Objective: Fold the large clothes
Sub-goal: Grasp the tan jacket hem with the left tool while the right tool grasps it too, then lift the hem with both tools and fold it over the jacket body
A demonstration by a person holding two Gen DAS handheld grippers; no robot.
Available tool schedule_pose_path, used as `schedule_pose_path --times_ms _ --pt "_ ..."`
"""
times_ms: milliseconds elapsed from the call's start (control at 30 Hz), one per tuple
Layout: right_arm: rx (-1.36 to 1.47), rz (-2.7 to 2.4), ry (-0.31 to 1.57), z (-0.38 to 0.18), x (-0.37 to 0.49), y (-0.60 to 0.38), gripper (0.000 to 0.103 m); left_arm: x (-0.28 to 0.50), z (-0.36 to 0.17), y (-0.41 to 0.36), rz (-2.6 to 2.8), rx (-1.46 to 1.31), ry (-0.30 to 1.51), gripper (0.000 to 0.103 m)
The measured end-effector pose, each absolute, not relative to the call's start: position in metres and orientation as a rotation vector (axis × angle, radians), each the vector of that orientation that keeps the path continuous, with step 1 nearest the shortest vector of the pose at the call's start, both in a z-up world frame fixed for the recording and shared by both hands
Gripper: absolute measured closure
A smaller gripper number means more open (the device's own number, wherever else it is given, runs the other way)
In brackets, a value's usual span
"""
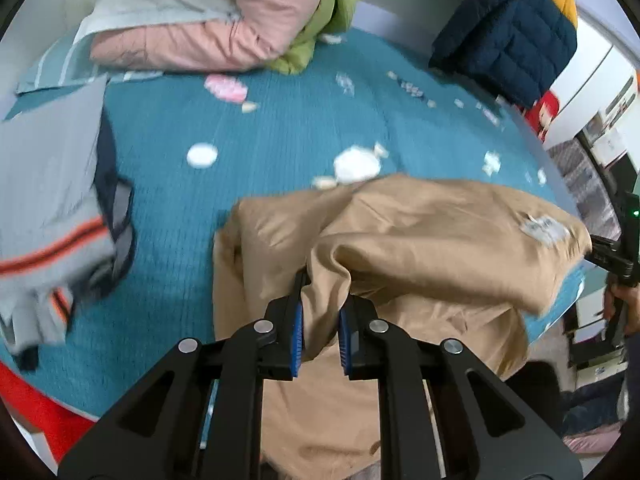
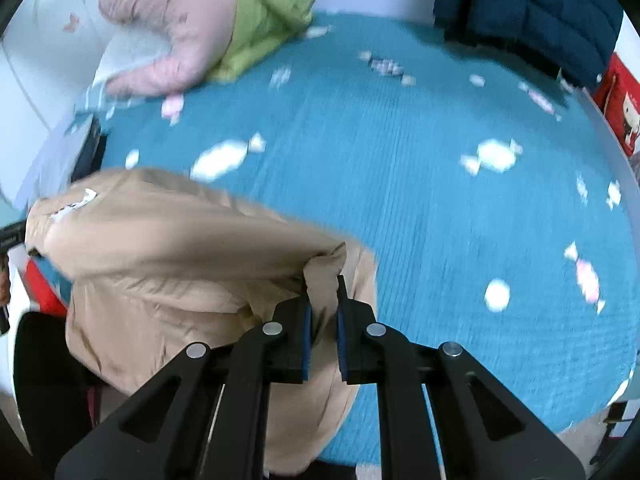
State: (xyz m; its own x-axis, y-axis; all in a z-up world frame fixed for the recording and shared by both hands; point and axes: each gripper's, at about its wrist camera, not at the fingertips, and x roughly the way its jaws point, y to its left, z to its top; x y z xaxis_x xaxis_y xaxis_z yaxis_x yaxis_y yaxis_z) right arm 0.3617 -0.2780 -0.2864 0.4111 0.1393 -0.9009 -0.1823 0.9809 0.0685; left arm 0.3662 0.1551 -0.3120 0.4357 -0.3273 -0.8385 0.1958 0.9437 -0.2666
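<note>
A tan padded jacket (image 1: 420,236) hangs bunched over the near edge of a teal bedspread (image 1: 260,136). My left gripper (image 1: 322,284) is shut on a pinched fold of its fabric, the blue pads pressing from both sides. In the right wrist view the same tan jacket (image 2: 160,248) fills the lower left, and my right gripper (image 2: 323,284) is shut on another bunched fold at its edge. The right gripper's black body (image 1: 618,248) and a hand show at the far right of the left wrist view. The picture is blurred by motion.
A grey garment with orange stripes (image 1: 48,224) lies at the left. A pink jacket (image 1: 208,20) and a green one (image 1: 336,4) are piled at the far side. A navy and yellow puffer (image 1: 516,32) hangs at the back right. The teal bedspread (image 2: 440,200) has candy prints.
</note>
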Motion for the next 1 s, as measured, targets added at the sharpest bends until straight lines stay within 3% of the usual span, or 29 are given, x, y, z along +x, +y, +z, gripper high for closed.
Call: schedule_pose_path --times_ms 267,833,1000 --pt "-0.017 0.183 1.220 -0.335 0.304 -0.278 0.094 0.320 -0.344 0.153 -0.299 -0.100 1.123 0.089" --pt "-0.014 0.181 1.284 -0.361 0.245 -0.279 0.093 0.250 -0.374 0.164 -0.274 -0.112 1.182 0.089" --pt "0.022 0.155 1.307 -0.377 0.239 -0.285 0.090 0.244 -0.387 0.160 -0.249 -0.083 1.230 0.083"
